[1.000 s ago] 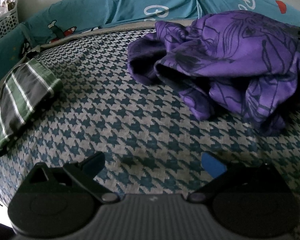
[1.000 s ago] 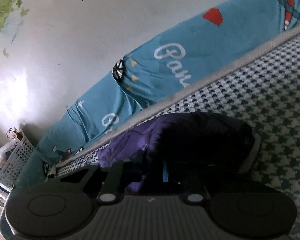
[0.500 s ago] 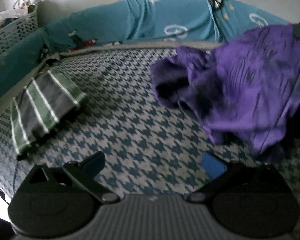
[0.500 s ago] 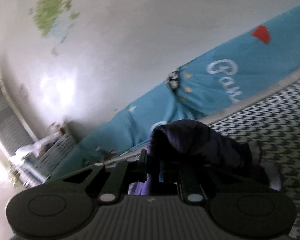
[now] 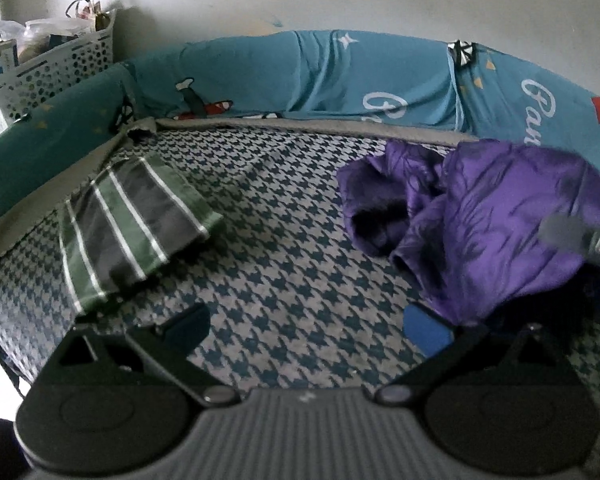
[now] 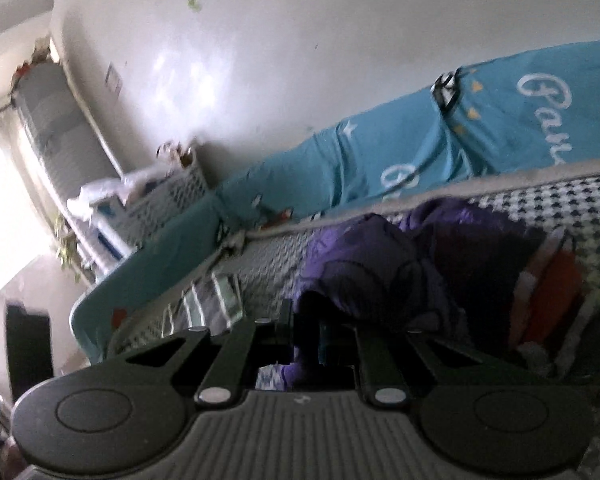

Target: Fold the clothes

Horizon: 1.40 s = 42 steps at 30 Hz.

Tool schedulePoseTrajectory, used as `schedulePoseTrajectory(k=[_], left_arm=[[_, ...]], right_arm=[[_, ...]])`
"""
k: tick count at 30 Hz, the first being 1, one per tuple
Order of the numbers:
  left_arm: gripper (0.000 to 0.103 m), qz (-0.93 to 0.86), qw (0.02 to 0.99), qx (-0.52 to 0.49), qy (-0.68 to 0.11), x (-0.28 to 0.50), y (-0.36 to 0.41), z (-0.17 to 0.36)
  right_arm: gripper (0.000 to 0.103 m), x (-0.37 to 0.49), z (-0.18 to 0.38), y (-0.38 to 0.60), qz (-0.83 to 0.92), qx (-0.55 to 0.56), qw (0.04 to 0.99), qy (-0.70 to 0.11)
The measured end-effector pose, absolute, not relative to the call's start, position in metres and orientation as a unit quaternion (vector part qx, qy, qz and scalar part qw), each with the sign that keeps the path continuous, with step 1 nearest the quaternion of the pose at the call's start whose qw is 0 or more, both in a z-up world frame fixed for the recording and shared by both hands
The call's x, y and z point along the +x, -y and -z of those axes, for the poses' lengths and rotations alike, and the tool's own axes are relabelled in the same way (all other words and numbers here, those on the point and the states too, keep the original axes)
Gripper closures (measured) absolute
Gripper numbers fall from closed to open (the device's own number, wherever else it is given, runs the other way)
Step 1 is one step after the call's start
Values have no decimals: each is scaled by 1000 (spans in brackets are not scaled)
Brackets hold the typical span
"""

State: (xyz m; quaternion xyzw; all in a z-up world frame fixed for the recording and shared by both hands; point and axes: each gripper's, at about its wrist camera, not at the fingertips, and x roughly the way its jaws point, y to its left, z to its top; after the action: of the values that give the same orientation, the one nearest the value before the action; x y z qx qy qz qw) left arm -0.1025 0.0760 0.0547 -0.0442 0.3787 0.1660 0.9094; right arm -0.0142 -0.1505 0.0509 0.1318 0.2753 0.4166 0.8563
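1. Left wrist: left gripper (image 5: 306, 326) gapes wide, empty; purple garment (image 5: 496, 216) bunched, right of folded striped cloth (image 5: 132, 228).
2. Right wrist: right gripper (image 6: 306, 342) pinches the garment (image 6: 364, 256), lifting. Judged step: spreading it; next, find an edge.

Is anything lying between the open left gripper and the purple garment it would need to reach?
Nothing visible. Only bare houndstooth mattress lies between the left gripper and the purple garment, whose hem hangs just above its right finger. The striped folded piece sits off to the left. The right gripper holds the garment.
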Motion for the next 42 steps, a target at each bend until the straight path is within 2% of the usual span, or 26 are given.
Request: schedulePoseTrajectory(k=[22,32,42], left_arm=[[0,-134,930,-48,-340,-97,-53,-107],[0,-105,938,-35,-330,-64,-19,-126],[0,-91,932,-4,-351,-27,16,-109]], right_arm=[[92,-68,-5,129,-443,27,828,-344],[92,-74,-8,155,-421,42,837,-347],[91,-73,-12,173,-401,55,846,-347]])
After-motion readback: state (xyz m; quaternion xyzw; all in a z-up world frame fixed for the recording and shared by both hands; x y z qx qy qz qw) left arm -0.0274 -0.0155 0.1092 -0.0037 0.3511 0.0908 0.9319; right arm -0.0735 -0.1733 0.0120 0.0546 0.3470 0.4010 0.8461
